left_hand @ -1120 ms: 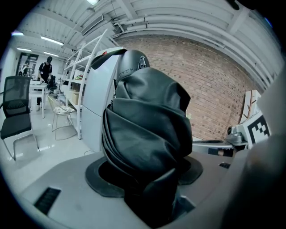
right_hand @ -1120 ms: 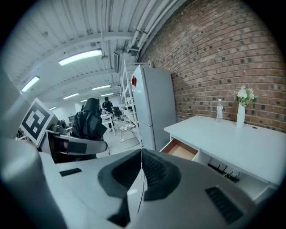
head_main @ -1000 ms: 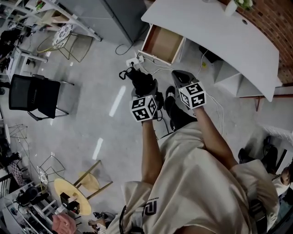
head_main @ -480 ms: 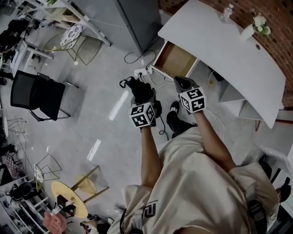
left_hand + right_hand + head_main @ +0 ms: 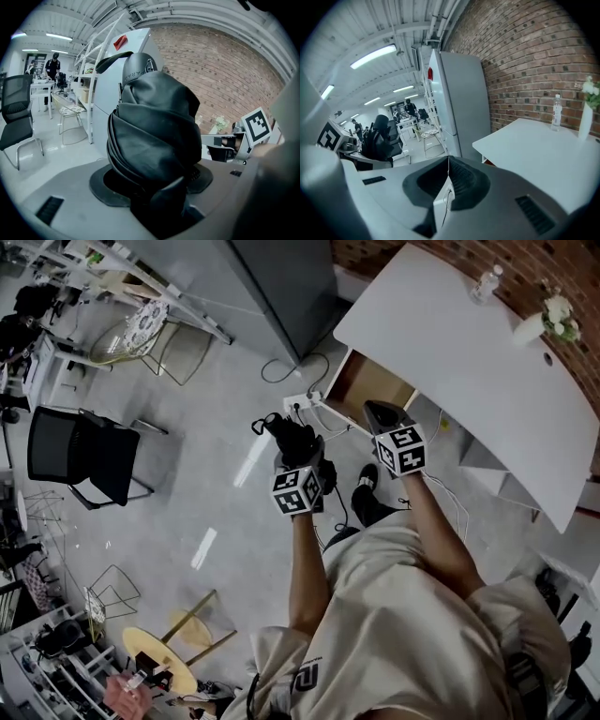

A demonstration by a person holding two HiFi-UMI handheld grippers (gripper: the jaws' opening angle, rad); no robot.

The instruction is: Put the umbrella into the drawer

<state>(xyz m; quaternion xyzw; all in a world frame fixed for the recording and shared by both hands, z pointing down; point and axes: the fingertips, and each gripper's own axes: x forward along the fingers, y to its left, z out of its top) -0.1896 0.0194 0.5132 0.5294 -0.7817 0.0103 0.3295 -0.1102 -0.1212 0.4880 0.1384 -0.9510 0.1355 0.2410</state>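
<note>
Both grippers are closer to the open drawer (image 5: 373, 395) than a second ago. My left gripper (image 5: 298, 456) clamps the folded black umbrella (image 5: 150, 136), held in the air left of the drawer. My right gripper (image 5: 379, 414), jaws together and empty, hovers by the drawer's front edge, beside the white desk (image 5: 469, 352).

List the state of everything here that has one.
left gripper: shut on umbrella
umbrella: folded, held off the floor
right gripper: shut, empty
drawer: open
bottle: upright on desk
</note>
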